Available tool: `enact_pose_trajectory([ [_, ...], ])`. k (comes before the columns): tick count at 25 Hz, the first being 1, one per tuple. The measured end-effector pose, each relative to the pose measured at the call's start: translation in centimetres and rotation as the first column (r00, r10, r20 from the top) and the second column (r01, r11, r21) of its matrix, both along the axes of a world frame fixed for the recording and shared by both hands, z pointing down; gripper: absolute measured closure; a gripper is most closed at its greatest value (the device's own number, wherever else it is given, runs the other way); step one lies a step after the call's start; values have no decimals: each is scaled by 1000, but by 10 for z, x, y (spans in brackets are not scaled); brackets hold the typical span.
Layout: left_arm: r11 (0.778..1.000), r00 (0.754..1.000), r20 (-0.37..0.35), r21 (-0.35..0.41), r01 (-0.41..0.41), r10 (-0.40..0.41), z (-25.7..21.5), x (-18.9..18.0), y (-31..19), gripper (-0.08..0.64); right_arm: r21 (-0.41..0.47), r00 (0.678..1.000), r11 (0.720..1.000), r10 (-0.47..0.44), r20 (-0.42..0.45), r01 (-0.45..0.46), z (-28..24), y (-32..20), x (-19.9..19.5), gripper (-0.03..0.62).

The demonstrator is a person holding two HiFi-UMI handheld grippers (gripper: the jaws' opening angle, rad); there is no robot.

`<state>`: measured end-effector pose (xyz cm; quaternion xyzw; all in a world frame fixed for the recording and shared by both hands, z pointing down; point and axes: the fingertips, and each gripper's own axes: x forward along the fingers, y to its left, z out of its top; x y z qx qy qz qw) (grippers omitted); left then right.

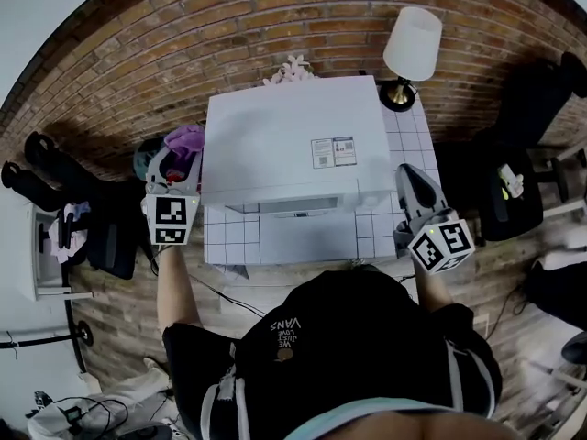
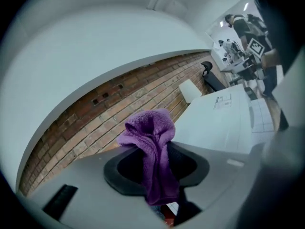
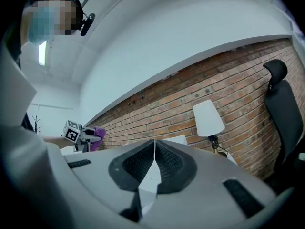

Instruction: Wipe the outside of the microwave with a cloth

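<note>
A white-shaded table lamp (image 1: 412, 44) with a brass base stands at 1 o'clock on the white tiled tabletop (image 1: 229, 238), close to the red brick wall (image 1: 183, 53). A small pink fluffy item (image 1: 292, 69) shows at 12 o'clock. A black office chair (image 1: 530, 108) sits at 2 o'clock, and the wooden plank floor (image 1: 110, 310) spreads at 8 o'clock.

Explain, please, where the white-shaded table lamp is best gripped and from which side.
Probably by the thin stem of the white-shaded table lamp; the wide shade is too broad for jaws. Come from the front right with the right gripper, now shut and empty, opened first: the white box-shaped microwave stands left of the lamp, the red brick wall behind it.
</note>
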<state>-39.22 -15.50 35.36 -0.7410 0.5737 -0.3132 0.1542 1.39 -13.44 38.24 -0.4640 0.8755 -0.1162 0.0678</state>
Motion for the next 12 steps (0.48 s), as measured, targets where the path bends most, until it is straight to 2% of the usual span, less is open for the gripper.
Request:
enact_pose_trajectory([
  [6,993,992,129,-117,28,-13,30,-21,-59,419,-10,1000,1000,22,2,-22,7,-21,21,589],
  [12,972,961,275,-230,57,8,58,-25,-106,419,-30,999,998,50,0,-50,12,-32,41,588],
])
